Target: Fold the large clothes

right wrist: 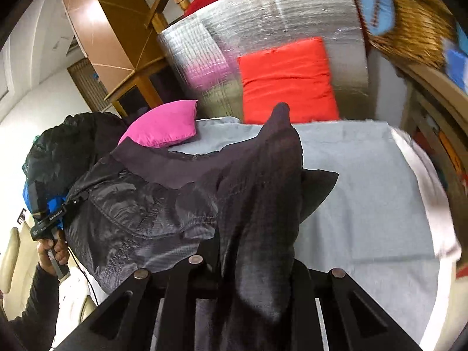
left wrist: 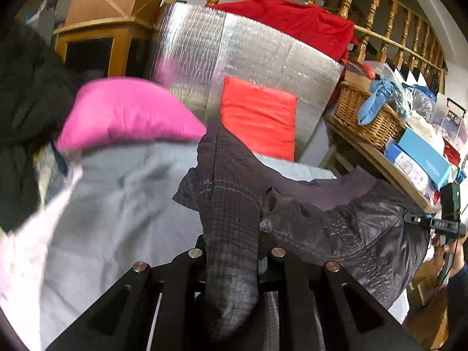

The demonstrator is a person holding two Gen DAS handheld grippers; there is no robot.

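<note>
Bunched dark fabric fills the bottom of both wrist views, pinched between black fingers. From my left gripper a fold of the dark quilted jacket rises toward 12 o'clock; its jaws are drawn narrow and clamped on that fold. My right gripper has the same narrow hold on another fold of the jacket, which stands up in a peak toward 12 o'clock.

Between the 2 grips the jacket hangs stretched above the bed, which has a pale grey-blue sheet. In the left view the jacket's shiny shell runs out to 3 o'clock, where the right gripper and the hand on its handle show at the edge. In the right view the shell spreads to 9 o'clock, reaching the left gripper and the hand holding it.

Beyond the jacket, a pink pillow lies on the bed at 10 o'clock in the left view. A red-orange cushion leans against a silver foil panel at 12 o'clock. A red cloth drapes over the panel's top, below a wooden banister. At 2 o'clock a wicker basket sits on a cluttered shelf, with a blue cloth over its rim.
</note>
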